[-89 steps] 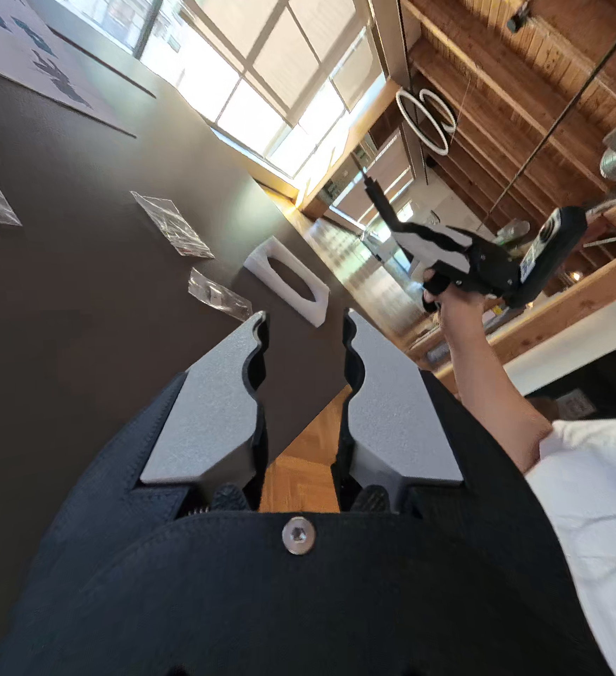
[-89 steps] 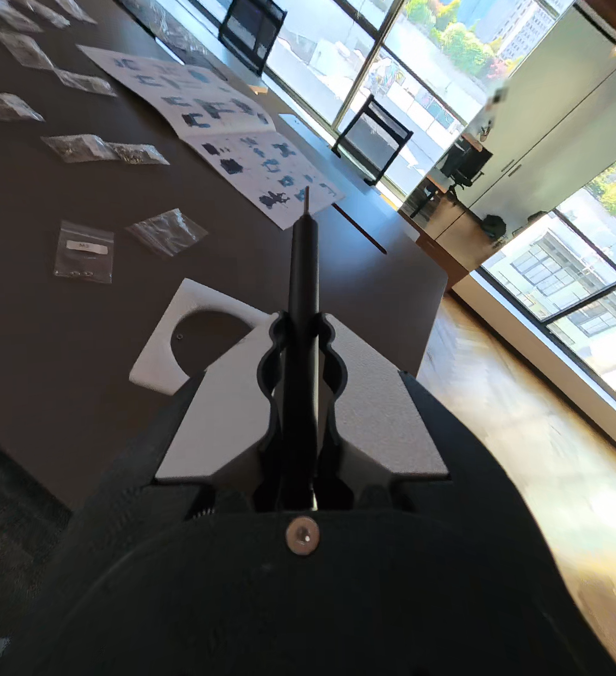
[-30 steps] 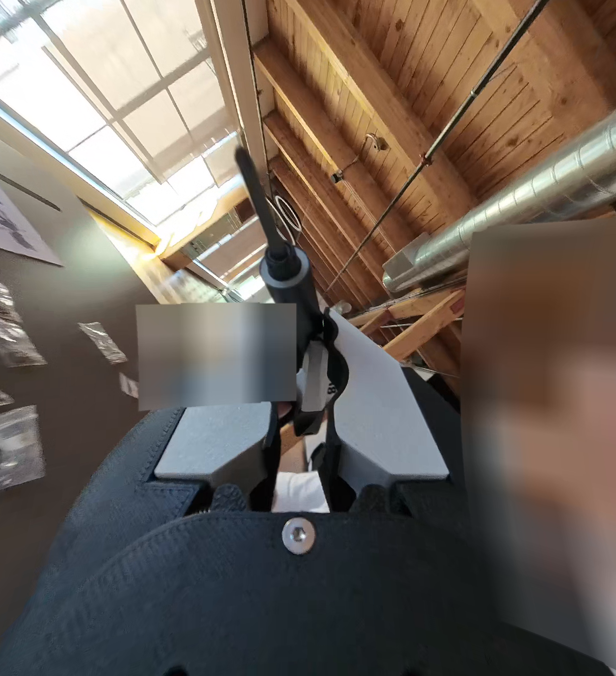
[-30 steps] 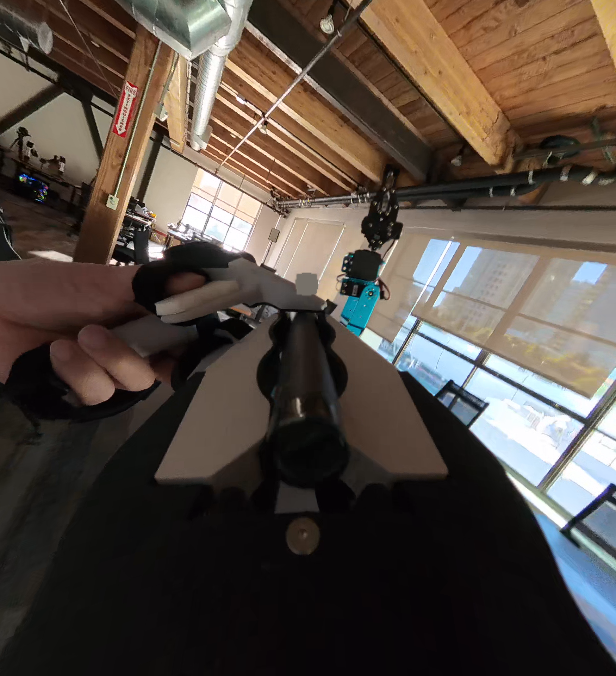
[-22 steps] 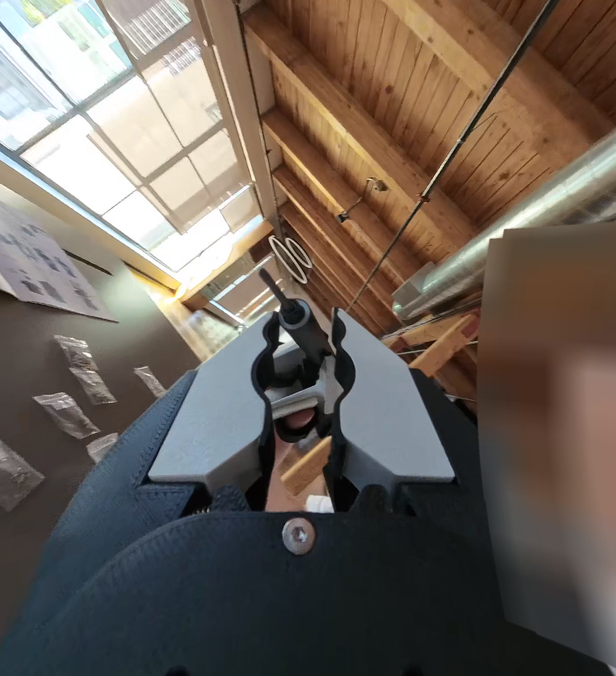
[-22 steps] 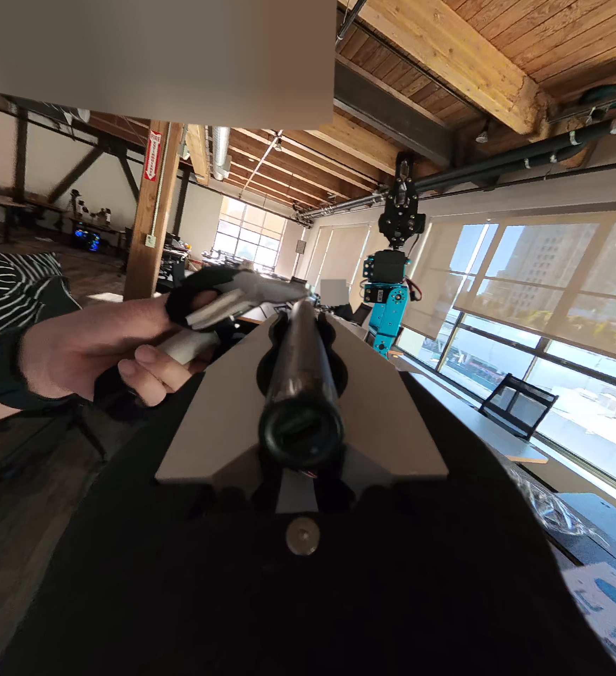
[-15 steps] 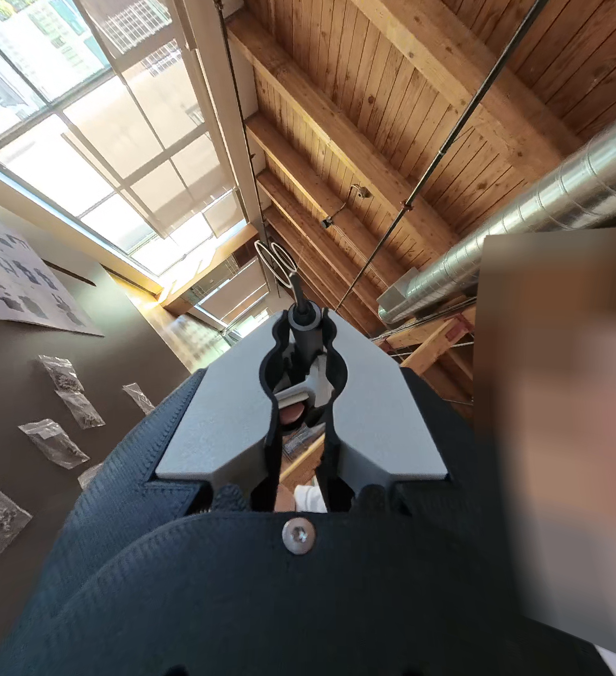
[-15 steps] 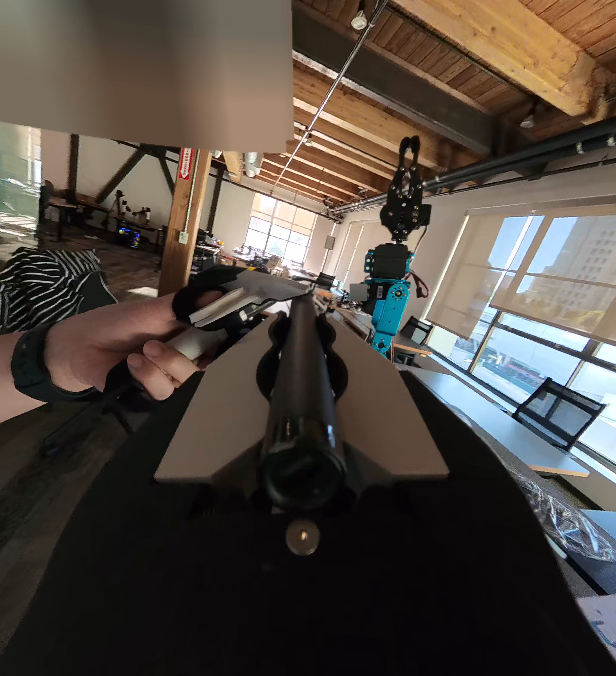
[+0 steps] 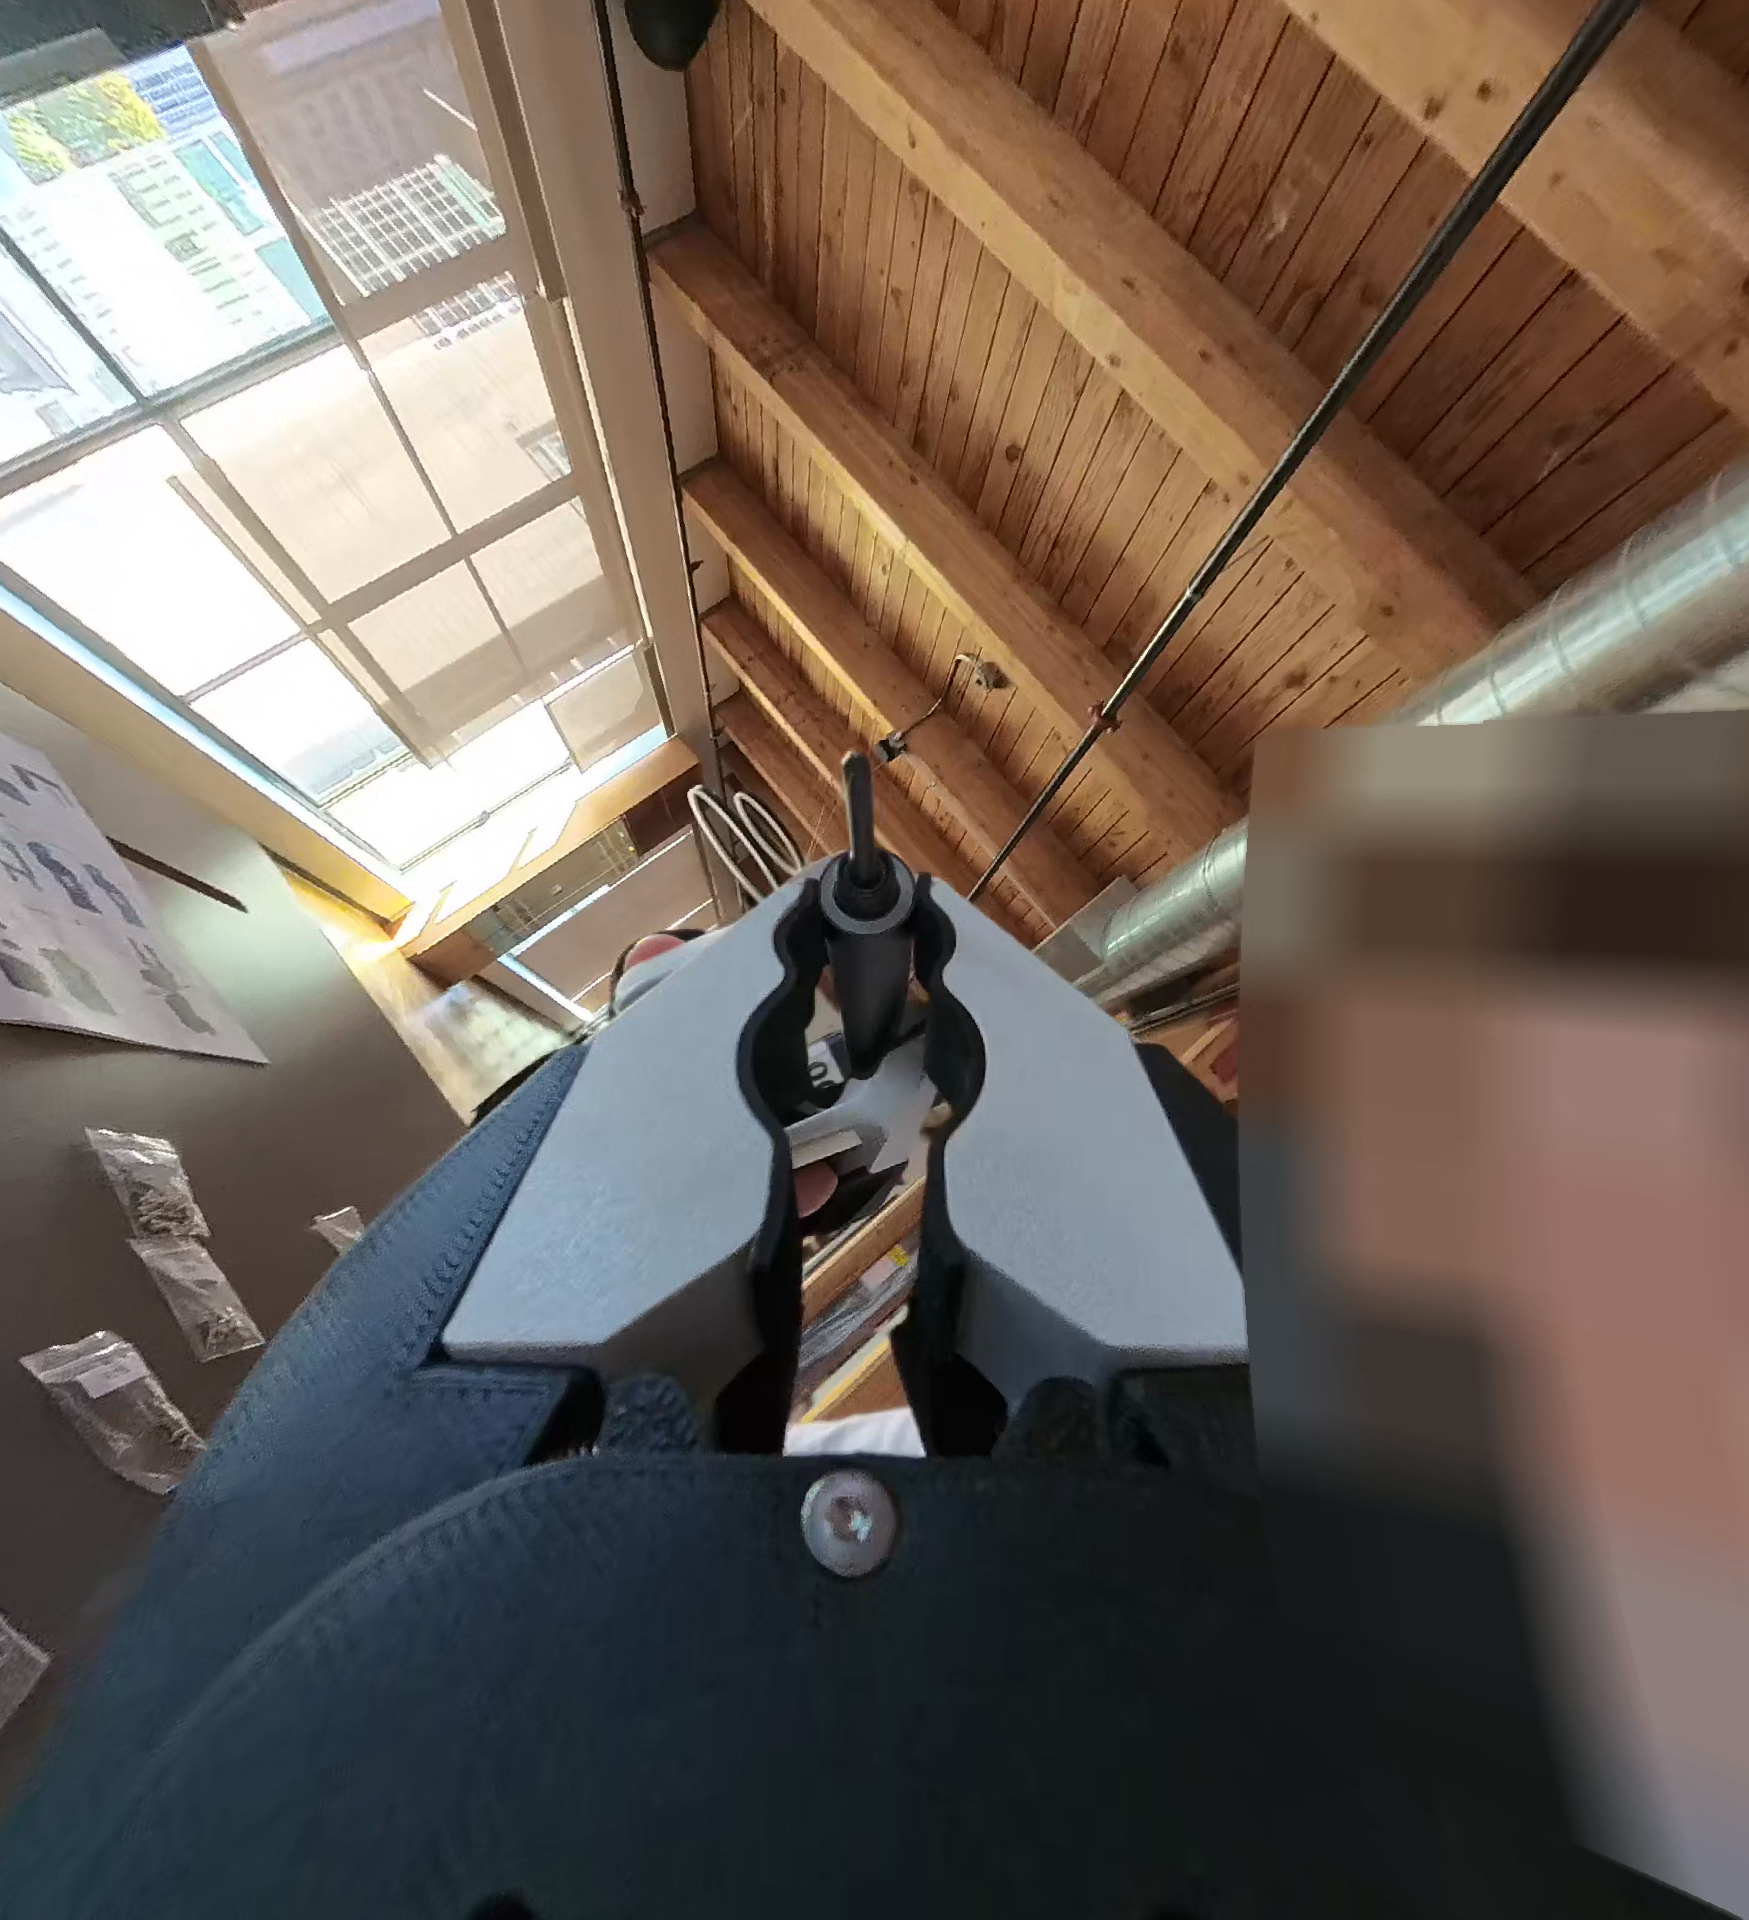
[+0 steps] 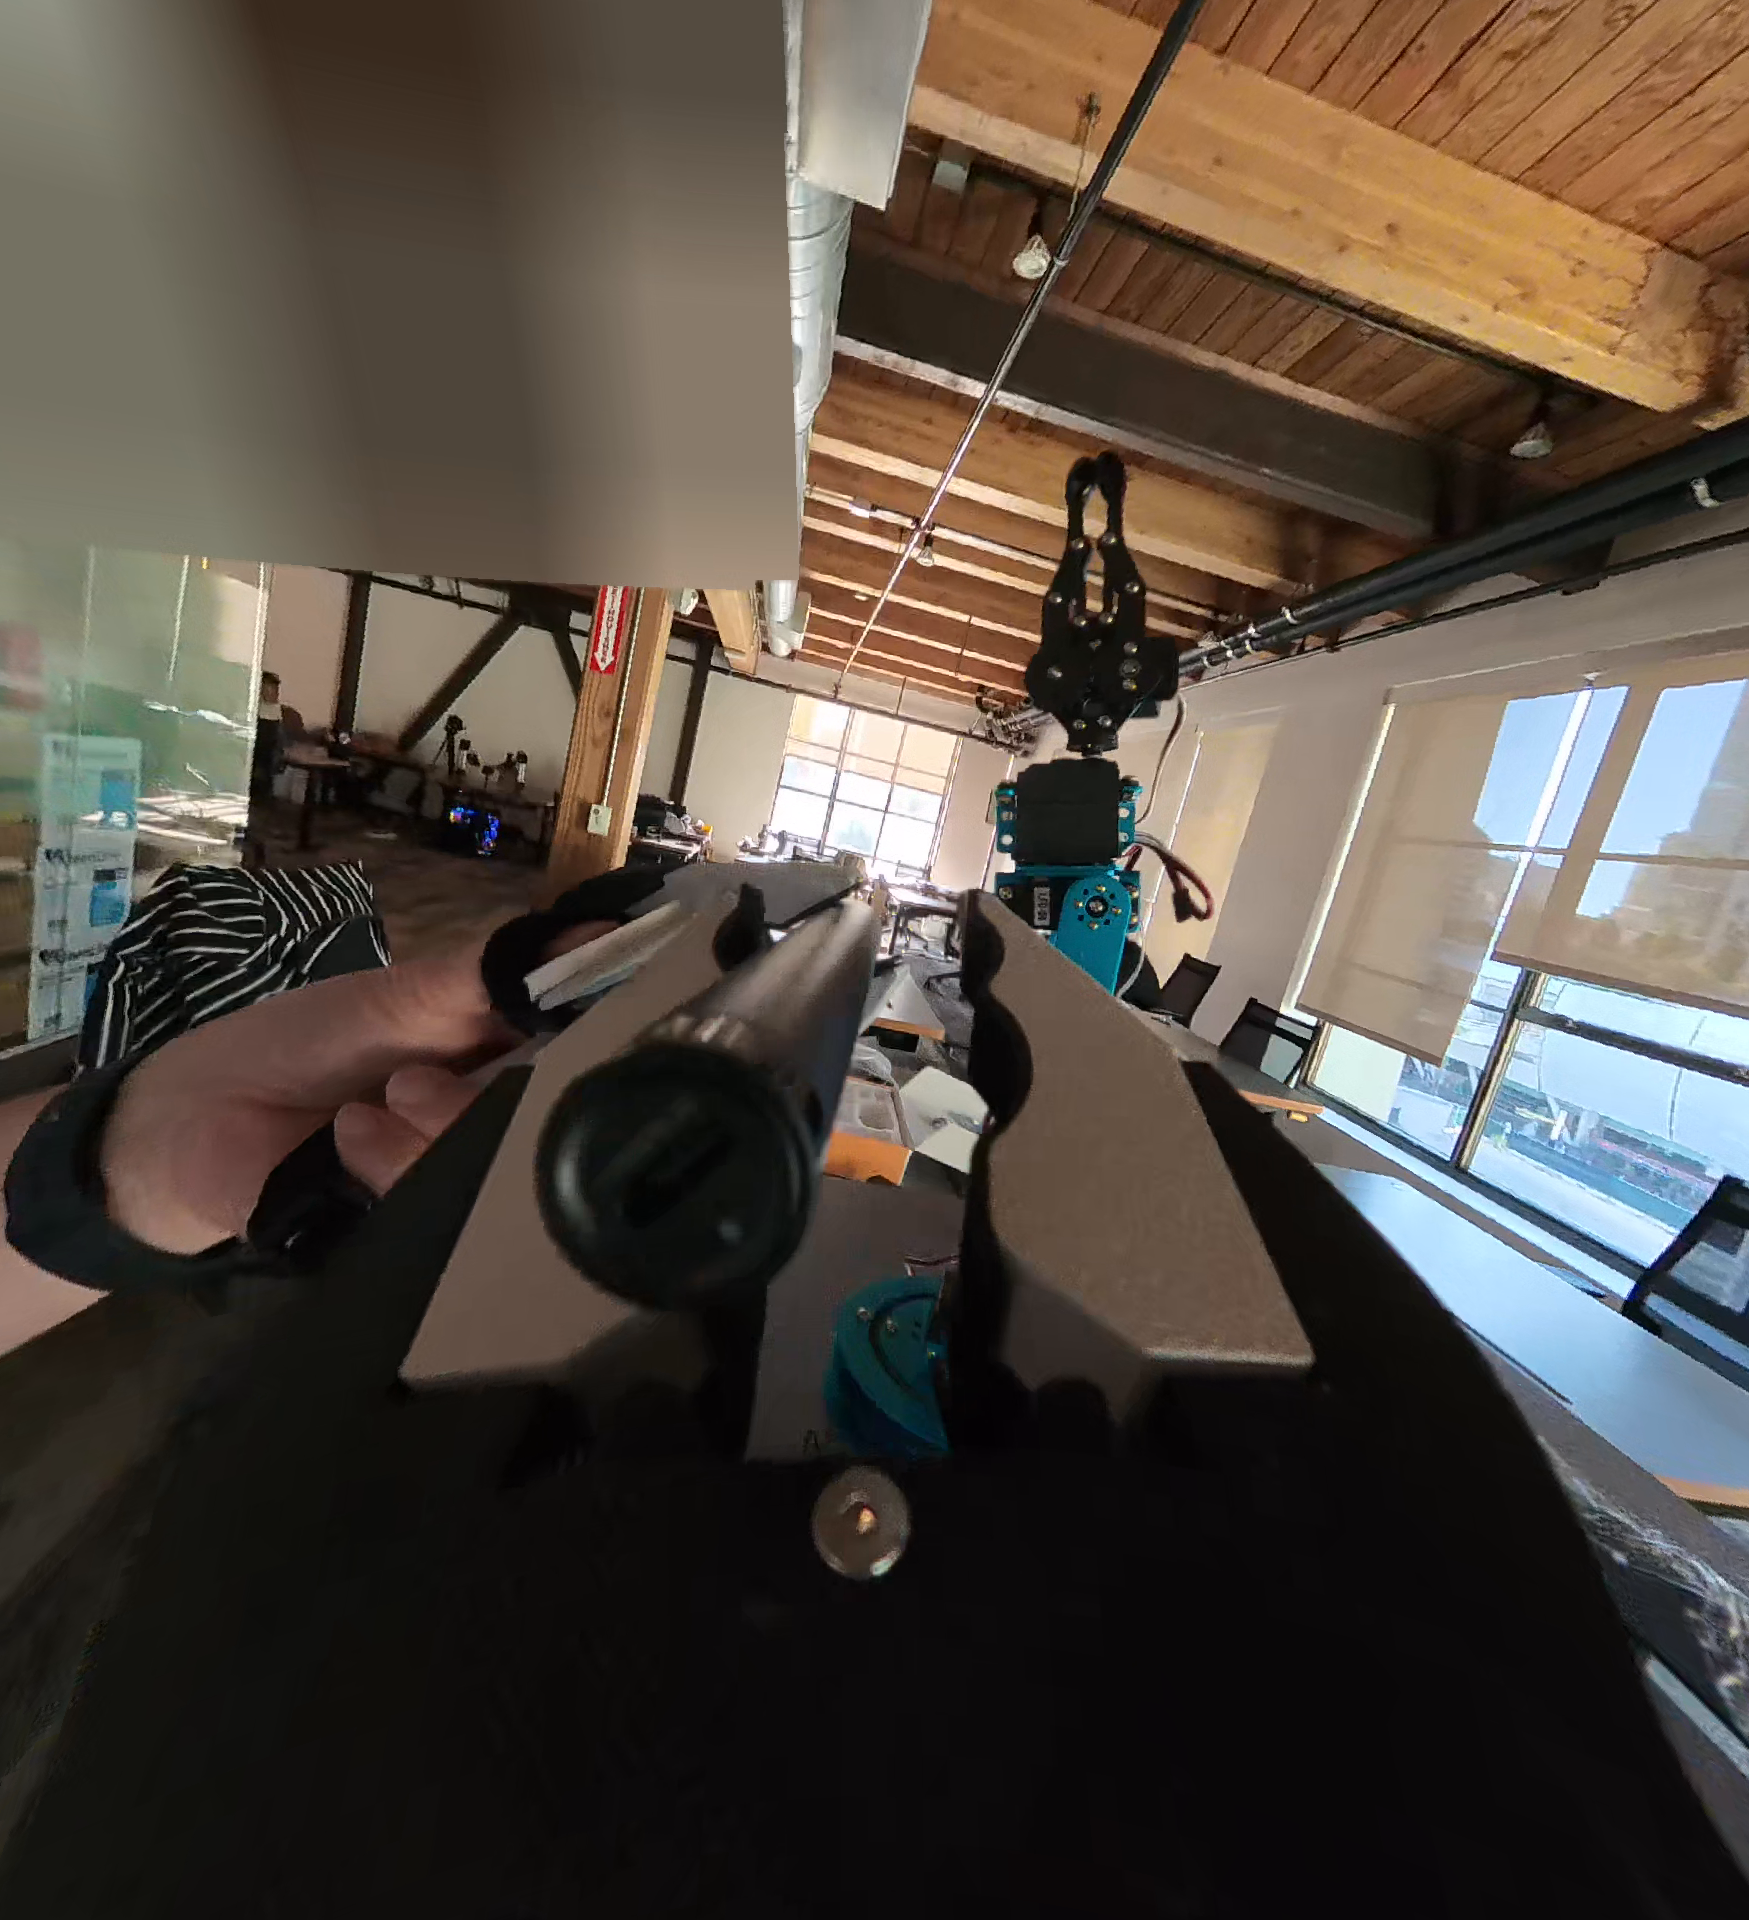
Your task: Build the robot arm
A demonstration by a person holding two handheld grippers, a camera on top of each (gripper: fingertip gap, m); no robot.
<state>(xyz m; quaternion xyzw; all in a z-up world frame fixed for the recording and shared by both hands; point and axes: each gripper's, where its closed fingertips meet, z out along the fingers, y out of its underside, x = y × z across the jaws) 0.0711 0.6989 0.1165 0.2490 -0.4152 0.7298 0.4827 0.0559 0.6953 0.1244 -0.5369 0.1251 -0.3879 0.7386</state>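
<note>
Left wrist view: left gripper (image 9: 865,914) is clamped on a black screwdriver (image 9: 866,961) right at its fingertips; the tapered black handle runs back into the gap between the fingers (image 9: 641,1122), the grey collar sits at the tip line, and the thin shaft pokes forward past the tips toward the wood ceiling. Through the gap behind the handle, part of the other gripper and a fingertip show. Dark table (image 9: 39,1174) lies low left of the gripper, well apart, carrying small clear parts bags (image 9: 158,1195) and a printed sheet (image 9: 28,914); open air ahead and above. Right wrist view: right gripper (image 10: 911,914) is spread apart, holding nothing. The screwdriver (image 10: 735,1081) lies along the inner side of its left finger, butt end toward the camera, blurred, round black cap with a slot; whether it touches that finger I can't tell. The person's left hand (image 10: 257,1112) with the left gripper sits just left of the fingers. A teal-and-black robot arm (image 10: 1078,831) stands ahead, upright, near the right finger's tip; pale tables and windows to the right.
</note>
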